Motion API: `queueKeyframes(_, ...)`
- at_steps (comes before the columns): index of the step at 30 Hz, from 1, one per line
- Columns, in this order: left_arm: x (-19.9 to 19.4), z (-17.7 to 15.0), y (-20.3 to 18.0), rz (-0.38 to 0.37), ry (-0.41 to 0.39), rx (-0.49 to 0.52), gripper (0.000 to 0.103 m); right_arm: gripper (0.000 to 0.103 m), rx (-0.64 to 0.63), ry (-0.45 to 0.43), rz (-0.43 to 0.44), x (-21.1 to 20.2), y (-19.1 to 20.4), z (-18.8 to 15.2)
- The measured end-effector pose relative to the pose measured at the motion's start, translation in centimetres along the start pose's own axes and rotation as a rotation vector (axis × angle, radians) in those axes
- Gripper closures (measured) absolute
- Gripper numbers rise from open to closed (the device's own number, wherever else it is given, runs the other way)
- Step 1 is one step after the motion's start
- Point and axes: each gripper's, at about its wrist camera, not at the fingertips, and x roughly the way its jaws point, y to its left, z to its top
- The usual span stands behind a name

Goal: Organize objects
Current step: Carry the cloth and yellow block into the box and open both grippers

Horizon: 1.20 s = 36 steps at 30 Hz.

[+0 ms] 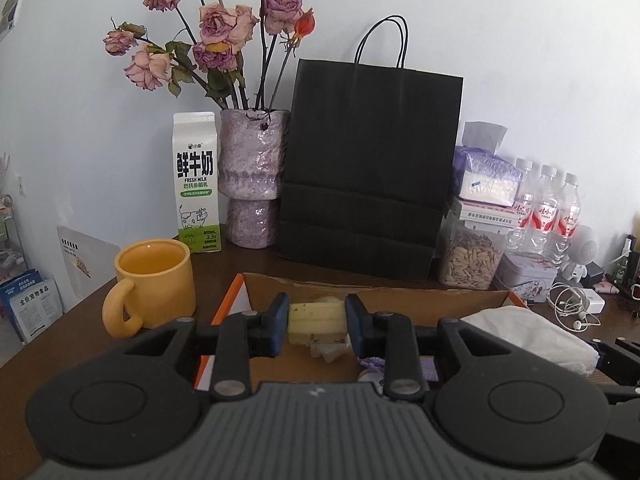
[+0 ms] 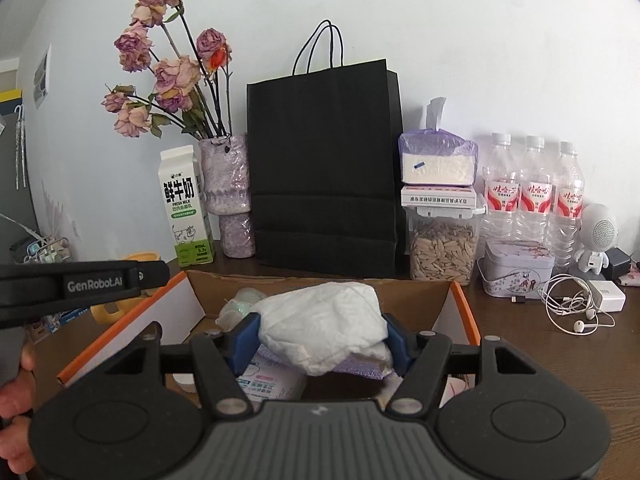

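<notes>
- A pale yellow banana-peel piece (image 1: 316,318) is clamped in the left gripper (image 1: 317,322), over the orange-edged cardboard box (image 1: 372,294).
- A crumpled white tissue wad (image 2: 320,328) is gripped by the right gripper (image 2: 322,338); release into the box below the jaws seems due next.

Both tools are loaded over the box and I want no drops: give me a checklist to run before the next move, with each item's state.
1. Left tool gripping the pale yellow block: ok, both pads press its sides.
2. Right tool gripping the crumpled white tissue: ok, though the wad is soft and could slip.
3. Both loads over the cardboard box: ok.
4. Free room in the box: cannot tell; packets already lie under the tissue.
5. Yellow mug clear of the left tool: ok, it stands apart, outside the box.
6. Black paper bag upright behind the box: ok.
</notes>
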Motion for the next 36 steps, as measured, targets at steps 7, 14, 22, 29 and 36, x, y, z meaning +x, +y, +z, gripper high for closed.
queueKeyframes(7,0.6,-0.4,-0.1,0.004,0.034,0.022,0.068,0.033,-0.013,0.035,-0.009,0.5,0.1,-0.6)
queueKeyframes(14,0.1,-0.4,-0.5,0.033,0.007,0.040,0.000,0.002,0.010,0.054,-0.038,1.0,-0.4,-0.8)
queueKeyframes(22,0.2,-0.5,-0.6,0.028,0.014,0.039,0.000,0.001,0.007,0.058,-0.034,0.9,-0.2,-0.9)
queueKeyframes(29,-0.2,-0.6,-0.8,0.017,0.009,0.042,0.000,0.000,-0.005,0.060,-0.032,0.5,-0.1,-1.0)
queueKeyframes(36,-1.3,-0.9,-0.9,0.006,-0.016,0.042,0.000,0.000,-0.026,0.057,-0.037,-0.8,-0.3,-1.6)
